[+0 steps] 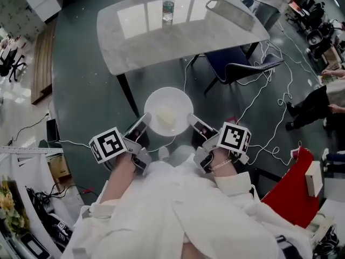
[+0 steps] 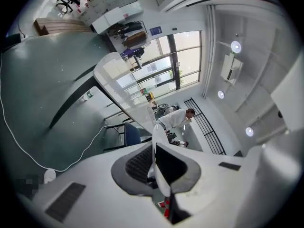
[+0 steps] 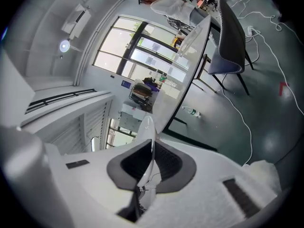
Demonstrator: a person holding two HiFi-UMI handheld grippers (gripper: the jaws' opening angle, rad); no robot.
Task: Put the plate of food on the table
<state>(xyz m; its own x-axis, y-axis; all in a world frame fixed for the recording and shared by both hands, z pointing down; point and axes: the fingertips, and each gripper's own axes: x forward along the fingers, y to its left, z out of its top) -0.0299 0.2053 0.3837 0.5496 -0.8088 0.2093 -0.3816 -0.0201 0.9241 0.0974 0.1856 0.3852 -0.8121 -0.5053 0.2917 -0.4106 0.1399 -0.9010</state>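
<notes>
A white plate (image 1: 168, 97) with a pale yellow piece of food (image 1: 166, 116) hangs in the air in front of me, short of the table. My left gripper (image 1: 144, 122) is shut on the plate's left rim and my right gripper (image 1: 190, 121) is shut on its right rim. In the left gripper view the plate's rim (image 2: 156, 141) stands edge-on between the dark pads (image 2: 137, 167). The right gripper view shows the same thin rim (image 3: 147, 129) pinched between its pads (image 3: 168, 163). The glossy grey table (image 1: 140, 42) lies ahead.
A water bottle (image 1: 168, 7) stands at the table's far middle and a clear tray (image 1: 230, 12) at its far right. A dark blue chair (image 1: 237, 66) is tucked at the right. White cables (image 1: 280, 101) trail over the floor. People stand at the right edge.
</notes>
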